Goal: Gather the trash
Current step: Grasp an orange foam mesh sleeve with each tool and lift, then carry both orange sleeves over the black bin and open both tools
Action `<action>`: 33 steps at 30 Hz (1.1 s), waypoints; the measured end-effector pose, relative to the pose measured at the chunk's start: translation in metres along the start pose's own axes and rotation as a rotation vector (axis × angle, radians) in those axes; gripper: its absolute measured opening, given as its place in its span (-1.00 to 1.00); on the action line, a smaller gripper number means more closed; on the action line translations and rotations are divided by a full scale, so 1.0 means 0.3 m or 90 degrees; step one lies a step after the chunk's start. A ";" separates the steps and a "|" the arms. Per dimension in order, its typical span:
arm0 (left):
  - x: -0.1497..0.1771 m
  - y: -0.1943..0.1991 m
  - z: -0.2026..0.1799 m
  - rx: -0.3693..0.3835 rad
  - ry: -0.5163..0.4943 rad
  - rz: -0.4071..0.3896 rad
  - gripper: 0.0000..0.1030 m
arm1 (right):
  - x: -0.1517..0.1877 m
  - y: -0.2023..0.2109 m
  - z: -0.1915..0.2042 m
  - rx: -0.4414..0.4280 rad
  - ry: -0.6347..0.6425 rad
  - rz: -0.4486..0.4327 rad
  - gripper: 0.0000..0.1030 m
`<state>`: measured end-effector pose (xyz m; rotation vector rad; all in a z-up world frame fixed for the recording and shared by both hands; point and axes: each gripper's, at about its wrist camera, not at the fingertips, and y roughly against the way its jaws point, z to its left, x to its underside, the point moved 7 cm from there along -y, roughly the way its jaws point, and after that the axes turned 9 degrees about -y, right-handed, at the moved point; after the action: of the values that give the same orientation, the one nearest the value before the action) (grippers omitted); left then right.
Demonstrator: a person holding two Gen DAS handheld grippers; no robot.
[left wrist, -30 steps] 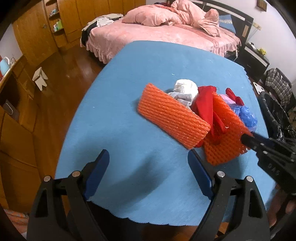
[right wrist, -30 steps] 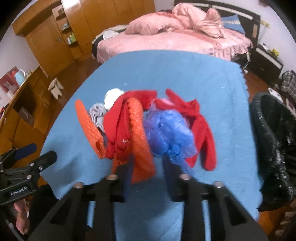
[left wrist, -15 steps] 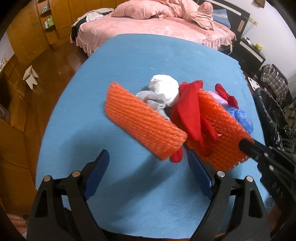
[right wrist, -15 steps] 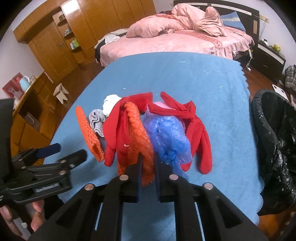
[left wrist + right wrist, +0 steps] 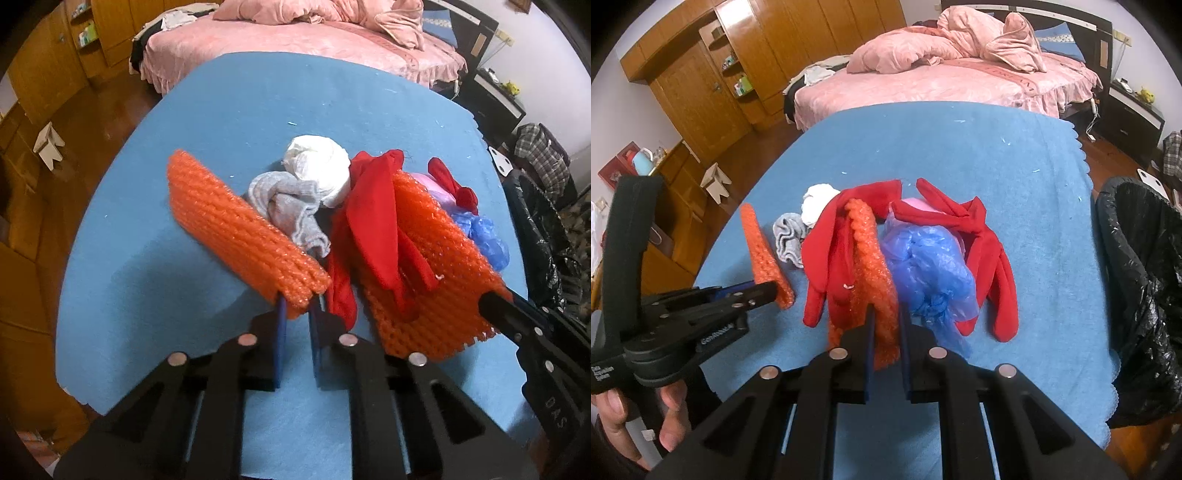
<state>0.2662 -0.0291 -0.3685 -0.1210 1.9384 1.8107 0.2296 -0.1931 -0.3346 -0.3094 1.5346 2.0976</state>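
Note:
Two orange foam nets lie in a trash pile on the blue table (image 5: 258, 110). My left gripper (image 5: 299, 310) has its jaws closing, the pads pressing on the near end of the left orange net (image 5: 236, 229). My right gripper (image 5: 886, 325) is shut on the near end of the right orange net (image 5: 871, 258), which stands on edge. Red cloth (image 5: 982, 240) drapes over that net and beside a crumpled blue plastic bag (image 5: 931, 273). A white wad (image 5: 321, 166) and a grey sock (image 5: 288, 210) lie between the nets.
A bin lined with a black trash bag (image 5: 1137, 258) stands off the table's right edge. A pink bed (image 5: 942, 74) is beyond the far edge, wooden cupboards on the left. A person's hand (image 5: 613, 417) holds the left gripper.
The left gripper moved forward and down to the left orange net and its wide-open jaws closed on the net's near end. The right gripper kept its grip on the other net.

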 end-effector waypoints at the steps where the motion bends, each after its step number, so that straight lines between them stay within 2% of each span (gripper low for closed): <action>1: 0.004 0.010 0.004 0.002 0.002 -0.003 -0.83 | 0.001 0.003 0.004 -0.001 0.002 0.000 -0.77; 7: 0.000 0.102 0.021 -0.024 -0.002 -0.030 -0.86 | -0.008 0.056 0.025 -0.006 0.005 -0.017 -0.77; 13: -0.006 0.203 0.010 -0.019 -0.009 -0.052 -0.87 | -0.039 0.151 0.039 -0.013 0.002 -0.052 -0.77; 22: 0.003 0.264 -0.050 -0.020 -0.030 -0.060 -0.87 | -0.099 0.284 0.044 -0.012 0.000 -0.108 -0.77; 33: -0.011 0.364 -0.122 -0.037 -0.055 -0.087 -0.87 | -0.121 0.383 0.014 -0.006 -0.010 -0.143 -0.77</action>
<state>0.2172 -0.0520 -0.2666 -0.1871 1.7745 1.7549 0.1996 -0.2248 -0.2223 -0.4470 1.4109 1.9286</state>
